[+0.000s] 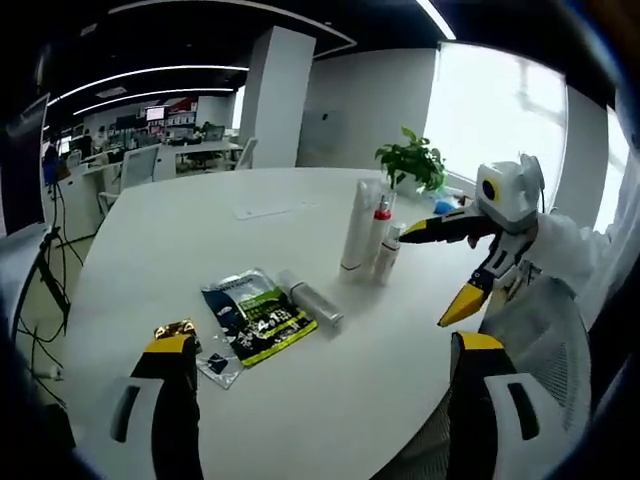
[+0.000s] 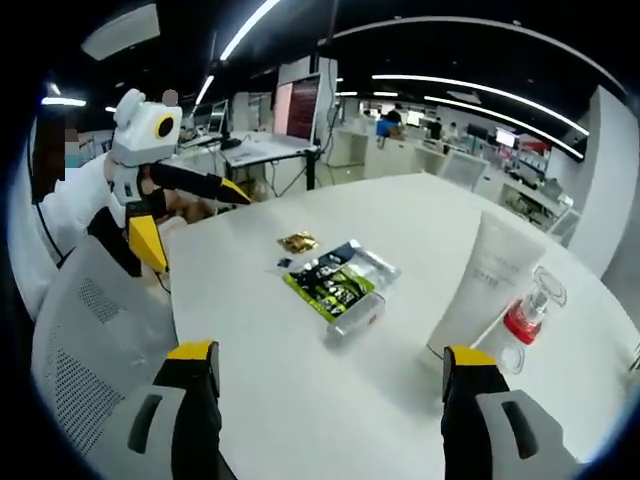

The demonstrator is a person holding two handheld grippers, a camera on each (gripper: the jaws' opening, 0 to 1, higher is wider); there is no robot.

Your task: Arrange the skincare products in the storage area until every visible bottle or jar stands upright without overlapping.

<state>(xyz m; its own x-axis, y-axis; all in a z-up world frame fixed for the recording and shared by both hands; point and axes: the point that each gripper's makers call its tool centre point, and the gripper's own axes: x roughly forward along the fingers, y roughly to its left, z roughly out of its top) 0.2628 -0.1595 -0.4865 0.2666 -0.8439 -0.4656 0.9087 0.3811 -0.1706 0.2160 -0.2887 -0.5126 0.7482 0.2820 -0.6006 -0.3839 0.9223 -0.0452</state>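
Left gripper (image 1: 325, 345) jaws apart, empty, above tabletop (image 1: 180, 230) near edge | tube (image 1: 357, 227), red-capped bottle (image 1: 380, 232) upright, far edge; bottle (image 1: 310, 300) lying beside sachets (image 1: 255, 315) | right gripper (image 2: 335, 362) jaws apart, empty; tube (image 2: 480, 285) hides red-capped bottle (image 2: 528, 312) partly.

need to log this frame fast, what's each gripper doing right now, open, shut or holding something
left gripper: open, jaws wide apart, holding nothing.
right gripper: open, jaws wide apart, holding nothing.
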